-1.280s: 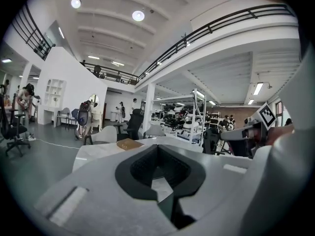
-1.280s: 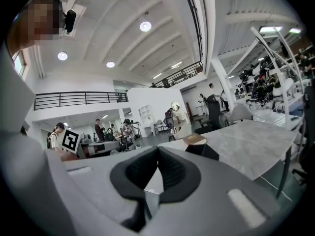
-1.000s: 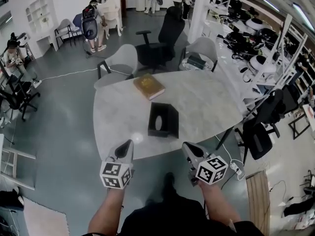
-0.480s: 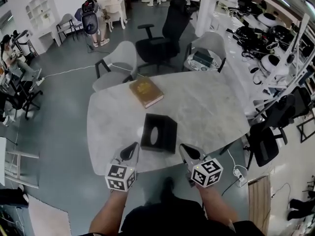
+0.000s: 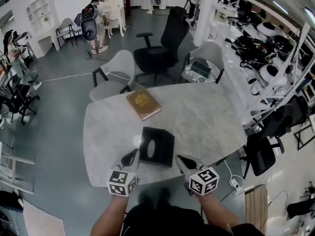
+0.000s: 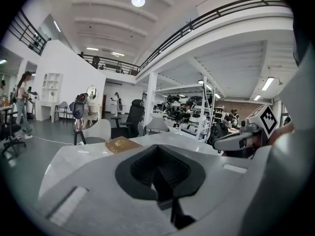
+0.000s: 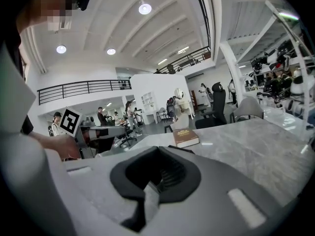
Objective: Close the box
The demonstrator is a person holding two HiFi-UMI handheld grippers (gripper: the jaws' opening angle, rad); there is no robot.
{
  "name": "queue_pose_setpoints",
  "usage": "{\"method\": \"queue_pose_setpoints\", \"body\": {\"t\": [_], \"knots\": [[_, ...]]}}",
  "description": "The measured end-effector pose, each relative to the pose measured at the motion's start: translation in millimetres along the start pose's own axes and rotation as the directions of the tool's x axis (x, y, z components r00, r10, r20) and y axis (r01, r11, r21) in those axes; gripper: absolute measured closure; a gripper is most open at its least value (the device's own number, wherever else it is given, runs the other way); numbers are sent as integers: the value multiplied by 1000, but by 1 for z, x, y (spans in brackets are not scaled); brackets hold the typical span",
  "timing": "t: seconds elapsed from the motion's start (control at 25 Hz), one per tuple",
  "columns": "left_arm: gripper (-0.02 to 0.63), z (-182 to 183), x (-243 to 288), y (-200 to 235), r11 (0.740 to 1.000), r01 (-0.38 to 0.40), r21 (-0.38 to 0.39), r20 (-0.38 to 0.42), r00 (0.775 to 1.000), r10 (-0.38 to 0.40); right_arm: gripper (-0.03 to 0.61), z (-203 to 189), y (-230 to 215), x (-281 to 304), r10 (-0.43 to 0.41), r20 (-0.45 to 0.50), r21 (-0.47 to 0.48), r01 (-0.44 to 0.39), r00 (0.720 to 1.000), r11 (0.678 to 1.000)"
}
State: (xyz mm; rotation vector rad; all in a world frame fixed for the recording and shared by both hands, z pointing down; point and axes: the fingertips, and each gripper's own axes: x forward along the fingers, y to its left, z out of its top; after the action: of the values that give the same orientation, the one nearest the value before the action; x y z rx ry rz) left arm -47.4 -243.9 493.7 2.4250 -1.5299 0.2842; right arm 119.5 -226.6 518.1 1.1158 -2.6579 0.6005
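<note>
A black box [image 5: 156, 146] with an oval slot in its top stands near the front edge of the marble table [image 5: 206, 117]. Behind it lies a flat brown book-like box [image 5: 143, 103], which also shows in the left gripper view [image 6: 121, 144] and the right gripper view [image 7: 186, 137]. My left gripper [image 5: 131, 156] hovers at the table edge just left of the black box, jaws shut and empty. On the box's right side is my right gripper [image 5: 182, 159], likewise shut and empty. Neither touches the box. The black box is hidden behind the jaws in both gripper views.
Two grey chairs [image 5: 114, 68] [image 5: 207, 53] and a black office chair [image 5: 165, 45] stand along the table's far side. Shelves of equipment [image 5: 268, 48] line the right. A black chair [image 5: 261, 154] sits by the table's right corner. People [image 5: 91, 26] stand far back.
The table and black box have come closer in the head view. Both grippers now flank the box at the table's front edge, where before they hung short of it.
</note>
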Motion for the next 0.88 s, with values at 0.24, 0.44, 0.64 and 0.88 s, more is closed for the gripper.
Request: {"method": "queue_pose_setpoints", "body": {"t": [0.24,0.44,0.64,0.88], "knots": [[603,-11,-5,25,999,47,-13,1,999,-47,572,-16,18,21,-52,-41,5,52,998,999],[603,-29,-8,43,997,73,-18,-29,997,-73,514,-35,32,39,-90,-82,-15,90,993,996],[603,-44,-4,52,997,64,-38,-54,996,-66,476,-64,28,48,-95,-131,-3,96,987,995],[603,-53,15,48,997,69,-22,-84,994,-70,454,-79,0,53,-94,-146,-20,92,985,996]]}}
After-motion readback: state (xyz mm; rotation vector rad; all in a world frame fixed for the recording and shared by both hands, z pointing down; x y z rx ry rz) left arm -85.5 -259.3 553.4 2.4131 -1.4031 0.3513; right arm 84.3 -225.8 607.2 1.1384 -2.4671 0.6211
